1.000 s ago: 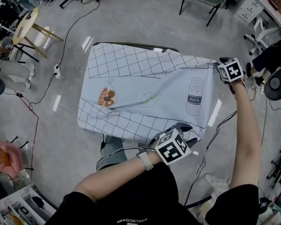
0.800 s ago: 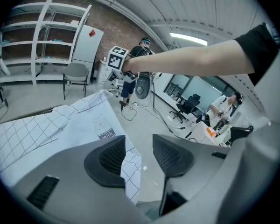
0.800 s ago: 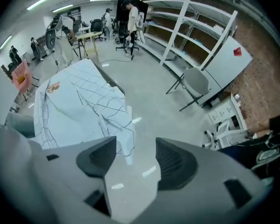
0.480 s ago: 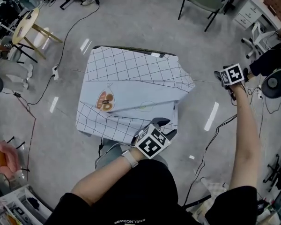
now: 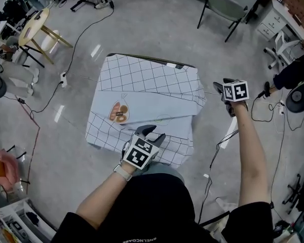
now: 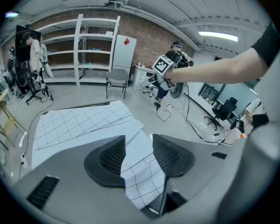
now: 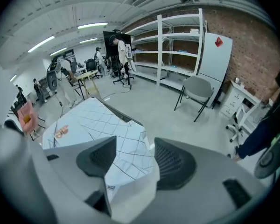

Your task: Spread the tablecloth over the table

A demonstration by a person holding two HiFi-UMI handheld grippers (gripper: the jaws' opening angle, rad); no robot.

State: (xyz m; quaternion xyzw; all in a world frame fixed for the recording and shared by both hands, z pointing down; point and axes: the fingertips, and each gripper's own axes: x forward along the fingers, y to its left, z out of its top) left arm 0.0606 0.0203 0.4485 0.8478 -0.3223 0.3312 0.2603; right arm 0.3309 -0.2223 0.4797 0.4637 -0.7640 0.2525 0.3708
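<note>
Dark-edged table (image 5: 142,58) carries the pale-blue tablecloth (image 5: 142,92), doubled over and stretching ahead of the left gripper (image 5: 152,132), which clenches its near edge. The right gripper (image 5: 220,91), beside the cloth's side edge, has just been opening its jaws, and cloth shows unpinched between them.

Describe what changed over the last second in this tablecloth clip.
The left gripper swept left along the near edge, still clamped on the tablecloth, dragging its corner inward. The right gripper moved in toward the cloth; its jaws have just been opening, though cloth still shows between them. The cloth's right side collapsed into folds, hiding the milk print. The left half, with the bread print, stayed put.
</note>
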